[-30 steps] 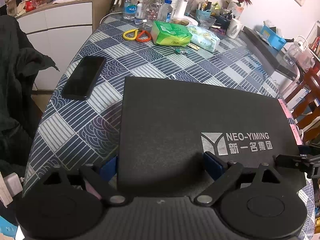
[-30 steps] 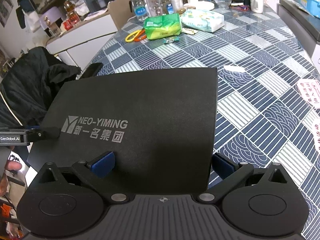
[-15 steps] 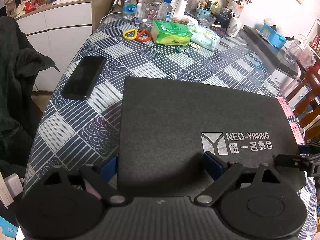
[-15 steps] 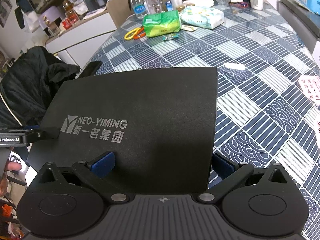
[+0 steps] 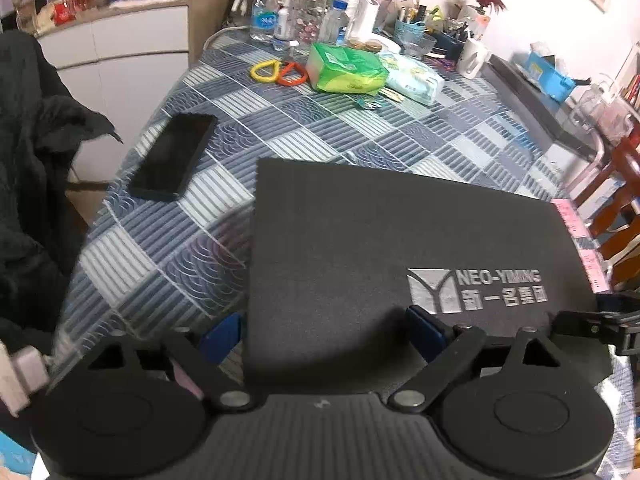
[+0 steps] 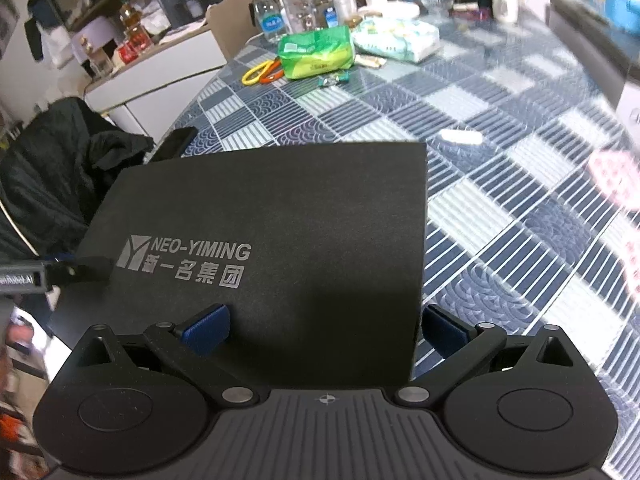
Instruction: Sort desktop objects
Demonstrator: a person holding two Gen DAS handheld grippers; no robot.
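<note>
Black mat (image 5: 392,240) centre frame on table (image 5: 192,216), long axis crosswise. Left gripper (image 5: 320,328) and right gripper (image 6: 324,324) spread wide, each straddling a near corner; grasp not confirmable. Equally near.

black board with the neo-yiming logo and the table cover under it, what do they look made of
The black board looks like matte foam or rubbery sheet: dull, finely grainy, no glare, silver printed logo; I can't tell which. The table cover looks like glossy plastic or glass over a blue patterned cloth: light reflections sit on top of the pattern.
</note>
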